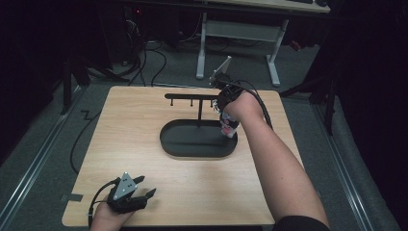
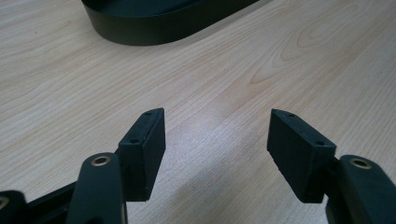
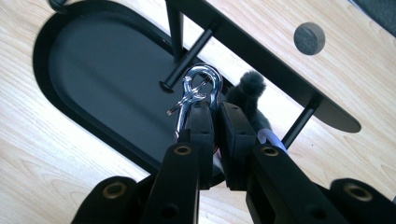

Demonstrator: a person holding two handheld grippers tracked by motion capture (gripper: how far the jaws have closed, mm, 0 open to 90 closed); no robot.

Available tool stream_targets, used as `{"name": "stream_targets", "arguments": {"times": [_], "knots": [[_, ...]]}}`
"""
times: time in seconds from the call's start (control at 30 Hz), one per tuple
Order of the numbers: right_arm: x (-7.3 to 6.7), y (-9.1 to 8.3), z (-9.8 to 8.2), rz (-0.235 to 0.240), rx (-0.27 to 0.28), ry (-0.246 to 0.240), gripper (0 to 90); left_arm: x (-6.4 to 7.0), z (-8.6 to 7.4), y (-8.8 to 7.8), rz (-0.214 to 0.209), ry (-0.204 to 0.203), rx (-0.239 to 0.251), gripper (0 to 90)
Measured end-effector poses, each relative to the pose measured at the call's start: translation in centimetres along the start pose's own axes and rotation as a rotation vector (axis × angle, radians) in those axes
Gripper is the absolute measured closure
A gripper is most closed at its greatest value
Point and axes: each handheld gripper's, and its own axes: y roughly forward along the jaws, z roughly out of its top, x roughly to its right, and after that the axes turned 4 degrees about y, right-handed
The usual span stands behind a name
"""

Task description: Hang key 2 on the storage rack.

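Holding the keychain (image 3: 198, 91) clamped in my right gripper (image 3: 215, 112), I have its clasp ring just at a peg (image 3: 187, 58) of the rack (image 1: 198, 137), not yet hooked. My left gripper (image 2: 215, 149) rests open on the table (image 2: 233, 79).

The stand (image 1: 198, 139) sits on the table (image 1: 144, 183), its oval base tray slightly toward the far side of centre. A post (image 1: 200, 113) rises from the far part of the tray and carries a crossbar (image 1: 190, 96) with pegs (hanging downward). The right gripper (image 1: 226, 113) is at the stand's right end, above the tray's right edge, with a keychain (image 3: 196, 91) between its jaws. The left gripper (image 1: 144, 192) rests well apart from the stand, toward the near left corner of the table.
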Motion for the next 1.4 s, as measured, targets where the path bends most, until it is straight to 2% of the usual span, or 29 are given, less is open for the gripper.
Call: {"name": "stream_targets", "arguments": {"times": [0.17, 0.27, 0.47, 0.5, 0.6, 0.8, 1.0, 1.1, 1.2, 1.4], "knots": [[-0.8, -0.7, 0.6, -0.018, 0.013, -0.021, 84.8, 0.2, 0.0, 0.1, -0.001, 0.003, 0.001, 37.8], [-1.0, -0.5, 0.9, -0.026, 0.014, -0.030, 84.8, 0.1, 0.0, 0.0, 0.000, 0.002, 0.004, 37.8], [-0.6, -0.1, 1.4, -0.033, 0.026, -0.002, 84.9, -0.1, -0.1, -0.1, 0.002, -0.003, 0.007, 37.8], [-0.6, -0.1, 1.4, -0.036, 0.021, 0.016, 84.9, -0.1, -0.1, -0.1, 0.000, -0.004, 0.006, 37.8], [-0.3, 0.2, 1.2, -0.044, 0.014, -0.001, 84.9, -0.1, -0.1, 0.0, 0.001, -0.001, 0.008, 37.8], [0.2, 0.7, 0.3, -0.032, 0.003, 0.032, 84.8, 0.1, 0.0, 0.1, -0.002, 0.006, 0.001, 37.8], [0.5, 1.4, -0.5, -0.021, -0.010, 0.023, 84.8, 0.1, 0.0, 0.3, -0.007, 0.010, -0.009, 37.8], [0.2, 2.0, -0.8, -0.018, -0.024, 0.016, 84.8, 0.2, 0.0, 0.3, -0.008, 0.013, -0.009, 37.8], [-0.1, 2.4, -1.0, 0.002, -0.017, 0.016, 84.7, 0.3, 0.0, 0.3, -0.009, 0.014, -0.011, 37.8], [-0.5, 3.0, -0.9, 0.006, 0.003, 0.010, 84.1, 0.2, 0.0, 0.3, -0.009, 0.015, -0.012, 37.8]]}}
